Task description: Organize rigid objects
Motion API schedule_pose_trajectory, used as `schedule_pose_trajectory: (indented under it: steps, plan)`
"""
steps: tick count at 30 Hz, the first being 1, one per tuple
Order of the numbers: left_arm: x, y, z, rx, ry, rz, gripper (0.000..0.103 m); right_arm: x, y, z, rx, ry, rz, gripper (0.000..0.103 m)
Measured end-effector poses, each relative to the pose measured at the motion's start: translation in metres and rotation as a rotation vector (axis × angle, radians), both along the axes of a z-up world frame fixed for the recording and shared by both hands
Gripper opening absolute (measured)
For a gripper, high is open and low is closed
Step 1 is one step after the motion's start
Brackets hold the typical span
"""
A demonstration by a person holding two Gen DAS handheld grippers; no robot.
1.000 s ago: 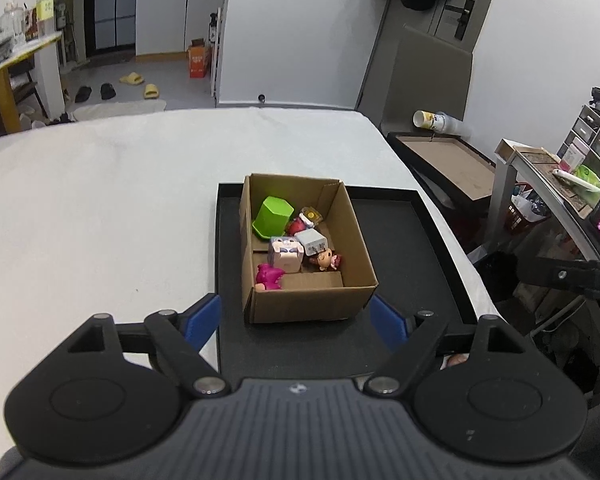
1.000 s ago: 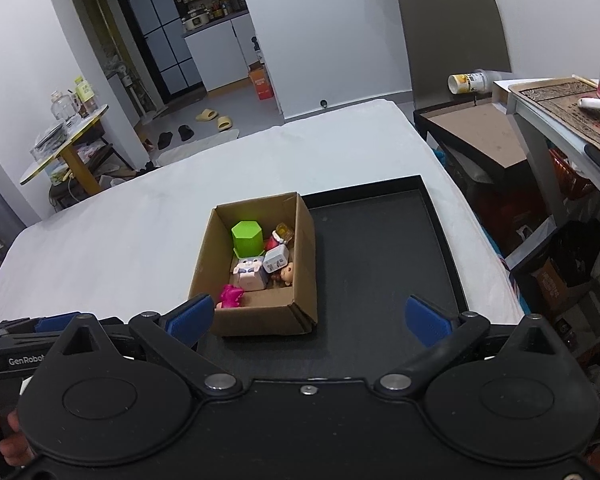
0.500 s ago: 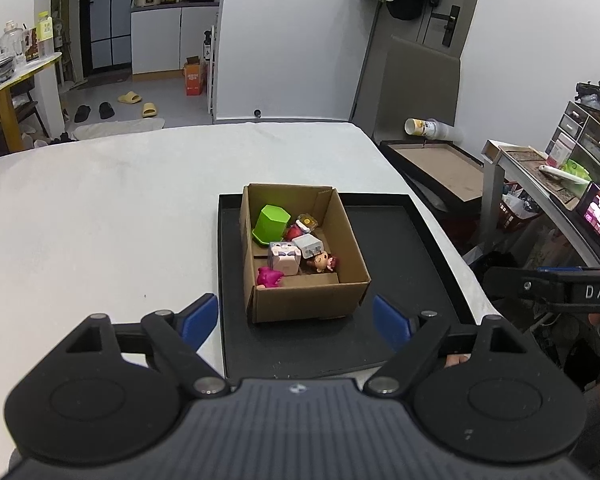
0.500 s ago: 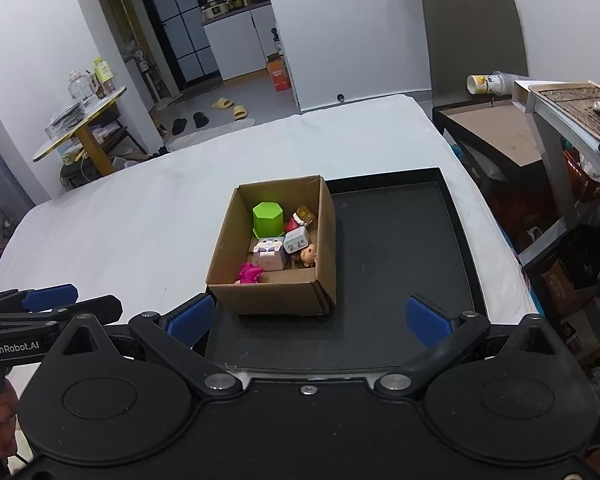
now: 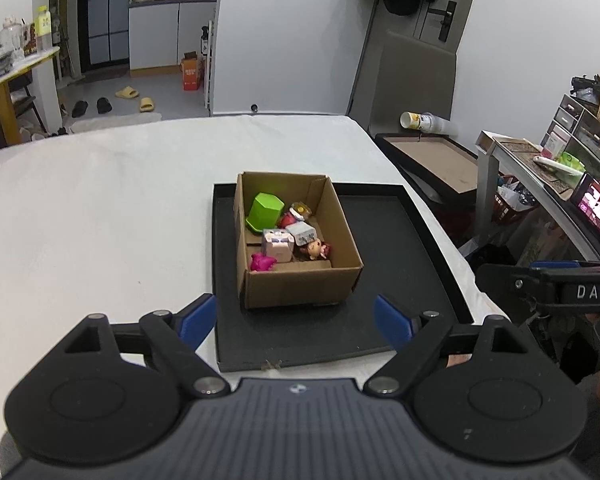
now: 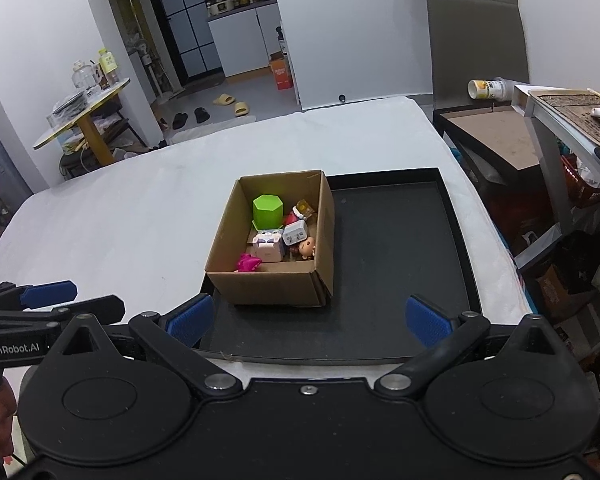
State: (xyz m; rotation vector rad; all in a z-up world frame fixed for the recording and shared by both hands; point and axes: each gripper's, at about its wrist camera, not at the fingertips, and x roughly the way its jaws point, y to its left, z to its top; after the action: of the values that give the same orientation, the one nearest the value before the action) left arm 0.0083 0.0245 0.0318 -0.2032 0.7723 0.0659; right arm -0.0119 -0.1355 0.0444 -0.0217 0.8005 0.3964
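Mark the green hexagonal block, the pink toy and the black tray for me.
green hexagonal block (image 6: 267,211): right wrist view, front face.
pink toy (image 6: 248,263): right wrist view, its middle.
black tray (image 6: 396,248): right wrist view, bare floor right of the box.

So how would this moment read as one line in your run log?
left gripper: open, empty | right gripper: open, empty | toys in cardboard box on black tray

Room behind the white table

A grey chair stands at the far edge, a tipped paper cup beside it; yellow slippers and black shoes lie on the floor near a yellow-legged side table.
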Motion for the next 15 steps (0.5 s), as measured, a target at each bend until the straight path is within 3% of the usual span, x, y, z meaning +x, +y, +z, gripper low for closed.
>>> schedule_pose_trajectory:
  steps: [15]
  plan:
    - [-0.0024,-0.0003,-0.0030,0.014,0.002,0.023,0.085,-0.0026,0.0022,-0.0006,-0.005,-0.003,0.015,0.103]
